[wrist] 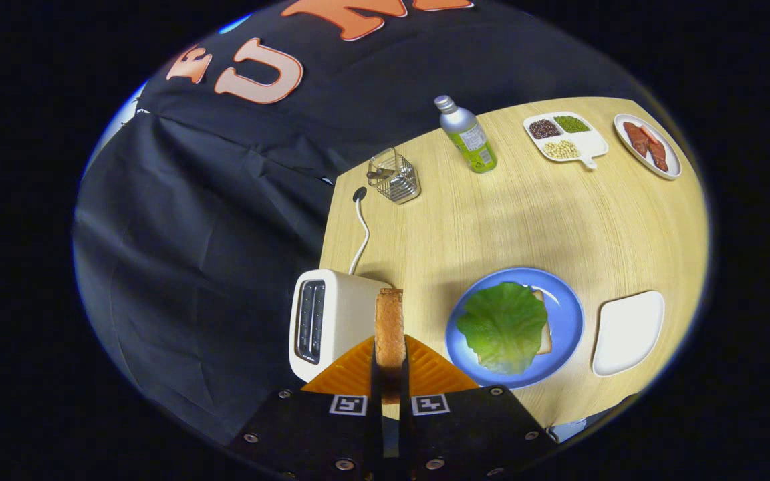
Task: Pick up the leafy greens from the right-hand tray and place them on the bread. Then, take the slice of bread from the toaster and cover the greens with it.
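The gripper [390, 361] clamps the bread slice [389, 327] edge-up between toaster [328, 324] and lettuce-topped plate [564, 314].

bottle [468, 137] label print seemingly too small to read

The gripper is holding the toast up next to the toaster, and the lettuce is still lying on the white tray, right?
Not quite. The gripper does hold the toast beside the toaster, but the lettuce lies on the bread on the blue plate, not on the white tray. The gripper view shows it.
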The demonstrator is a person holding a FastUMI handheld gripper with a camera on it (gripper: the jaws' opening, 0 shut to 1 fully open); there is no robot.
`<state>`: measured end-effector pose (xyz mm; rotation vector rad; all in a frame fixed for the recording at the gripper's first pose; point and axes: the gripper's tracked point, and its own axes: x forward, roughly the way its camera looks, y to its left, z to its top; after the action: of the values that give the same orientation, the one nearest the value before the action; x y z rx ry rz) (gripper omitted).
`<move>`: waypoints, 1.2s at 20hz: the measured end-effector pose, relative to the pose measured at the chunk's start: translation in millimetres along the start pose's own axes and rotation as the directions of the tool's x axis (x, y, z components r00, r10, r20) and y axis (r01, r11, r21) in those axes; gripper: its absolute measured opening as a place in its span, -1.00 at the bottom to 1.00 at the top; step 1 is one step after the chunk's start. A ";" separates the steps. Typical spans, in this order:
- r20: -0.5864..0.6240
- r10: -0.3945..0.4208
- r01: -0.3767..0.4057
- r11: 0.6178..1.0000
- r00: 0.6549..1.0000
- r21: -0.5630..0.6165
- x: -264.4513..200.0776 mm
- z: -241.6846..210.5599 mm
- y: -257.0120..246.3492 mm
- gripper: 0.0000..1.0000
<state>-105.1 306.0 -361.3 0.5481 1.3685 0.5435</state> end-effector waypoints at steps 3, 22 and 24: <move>-0.021 0.026 -0.025 1.000 0.999 0.014 7.2 -9.2 -23.7 -0.80; -0.097 0.062 -0.048 0.989 0.993 0.141 63.8 -40.9 -131.0 -0.80; -0.091 0.046 -0.032 0.988 0.995 0.152 65.1 -39.0 -136.6 -0.75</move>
<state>-130.2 246.5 -503.7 0.6798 1.4997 0.5061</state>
